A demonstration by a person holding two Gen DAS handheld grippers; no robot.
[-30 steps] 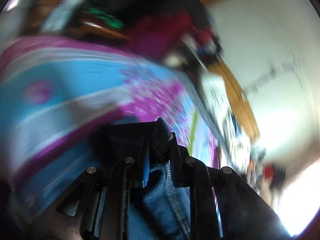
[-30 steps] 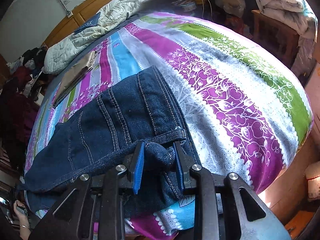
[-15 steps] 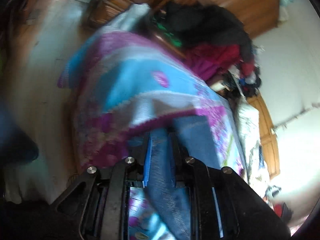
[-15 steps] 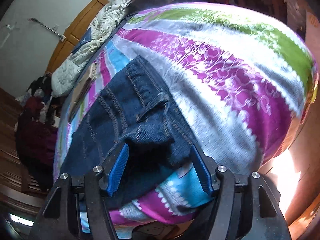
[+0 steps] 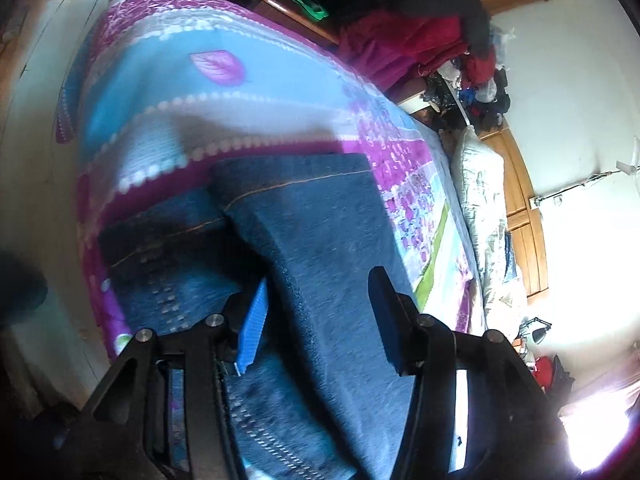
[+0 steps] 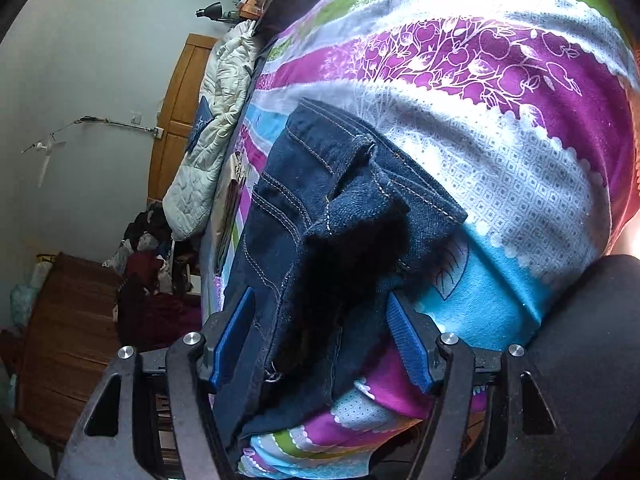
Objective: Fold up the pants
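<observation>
Pants [image 6: 320, 216]: dark blue denim, lying on the bed [image 6: 540, 152] near its lower edge; the right wrist view is showing the waistband end, bunched and folded over itself.
Pant legs [image 5: 320, 240]: in the left wrist view two hemmed leg ends are lying flat on the bedspread, one overlapping the other.
Left gripper [image 5: 320, 320]: jaws are standing wide apart above the denim, gripping nothing; whether the blue pads are touching the cloth cannot be told.
Right gripper [image 6: 320, 344]: jaws are spread open on either side of the bunched waistband, not pinching it.
Bed: it is wearing a striped cover in purple, blue, white and green with leaf and fruit prints.
Quilt [image 6: 212, 136]: pale, padded, lying along the far side of the bed by the wooden headboard [image 6: 180, 112].
Containers: none is showing clearly; a heap of dark and red clothes [image 5: 408, 36] is sitting beside the bed.
</observation>
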